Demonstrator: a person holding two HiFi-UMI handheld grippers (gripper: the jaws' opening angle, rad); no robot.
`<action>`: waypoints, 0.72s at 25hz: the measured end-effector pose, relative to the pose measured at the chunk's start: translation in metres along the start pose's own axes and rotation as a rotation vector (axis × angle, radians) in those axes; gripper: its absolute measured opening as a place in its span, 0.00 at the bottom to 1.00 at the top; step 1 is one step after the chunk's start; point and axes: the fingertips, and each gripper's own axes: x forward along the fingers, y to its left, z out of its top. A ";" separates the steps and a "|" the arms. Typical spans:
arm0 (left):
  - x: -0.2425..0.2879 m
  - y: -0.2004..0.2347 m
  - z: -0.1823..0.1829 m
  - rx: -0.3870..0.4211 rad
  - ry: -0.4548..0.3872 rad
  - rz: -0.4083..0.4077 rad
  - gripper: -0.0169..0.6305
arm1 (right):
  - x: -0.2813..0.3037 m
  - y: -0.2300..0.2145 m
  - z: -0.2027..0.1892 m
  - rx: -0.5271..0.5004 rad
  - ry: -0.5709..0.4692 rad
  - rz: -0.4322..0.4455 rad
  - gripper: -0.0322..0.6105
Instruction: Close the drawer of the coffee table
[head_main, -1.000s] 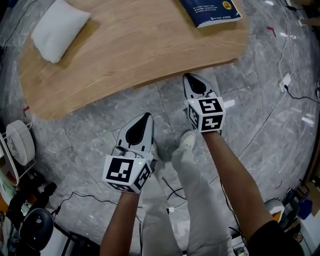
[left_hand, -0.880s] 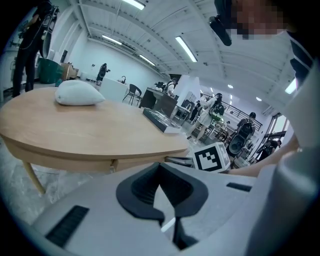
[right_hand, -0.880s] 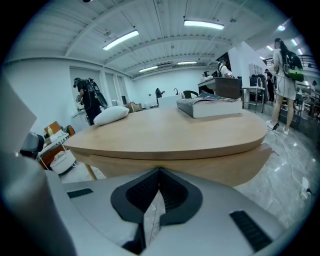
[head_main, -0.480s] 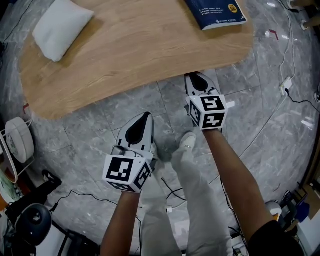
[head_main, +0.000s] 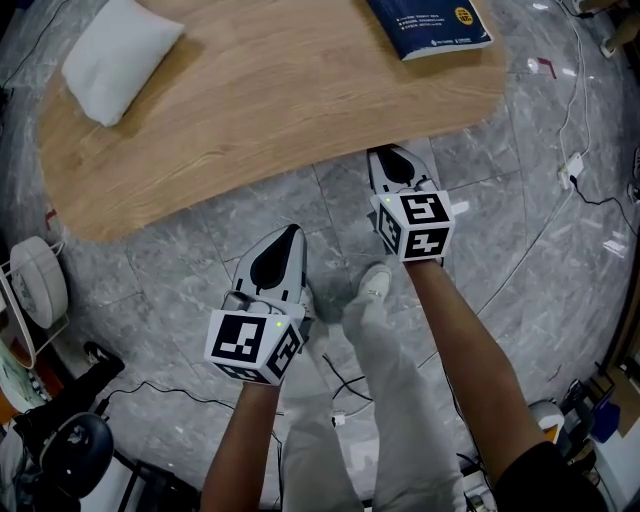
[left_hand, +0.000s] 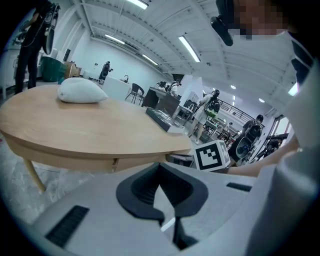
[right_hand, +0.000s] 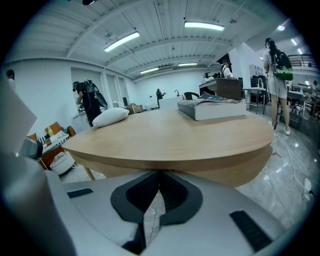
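The oval wooden coffee table (head_main: 280, 110) fills the top of the head view. Its apron (left_hand: 75, 160) shows a vertical seam (left_hand: 115, 164) in the left gripper view, and no drawer sticks out in any view. My right gripper (head_main: 384, 153) is shut and empty, its tip right at the table's near edge; the apron (right_hand: 240, 167) looms just ahead of the right gripper (right_hand: 159, 173). My left gripper (head_main: 291, 231) is shut and empty too, held over the floor a little short of the table. In its own view the left gripper (left_hand: 160, 165) points at the apron.
A white pillow (head_main: 118, 55) lies on the table's far left and a blue book (head_main: 428, 22) on its far right. Cables (head_main: 575, 165) run over the grey floor at the right. A white fan (head_main: 38, 285) and dark equipment (head_main: 60, 440) stand at the left. The person's leg and shoe (head_main: 375, 285) are between the grippers.
Almost nothing: both grippers hold their places, and the head view shifted slightly. The dark equipment at the lower left has shifted.
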 end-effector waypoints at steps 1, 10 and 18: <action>0.000 0.000 0.000 0.000 0.002 -0.001 0.03 | 0.001 0.001 -0.001 0.001 0.007 0.003 0.07; -0.010 0.000 0.005 0.017 0.009 -0.009 0.03 | -0.014 0.019 -0.001 -0.012 0.025 0.023 0.07; -0.021 -0.006 0.024 0.025 -0.005 -0.016 0.03 | -0.045 0.030 0.014 -0.024 0.028 0.033 0.07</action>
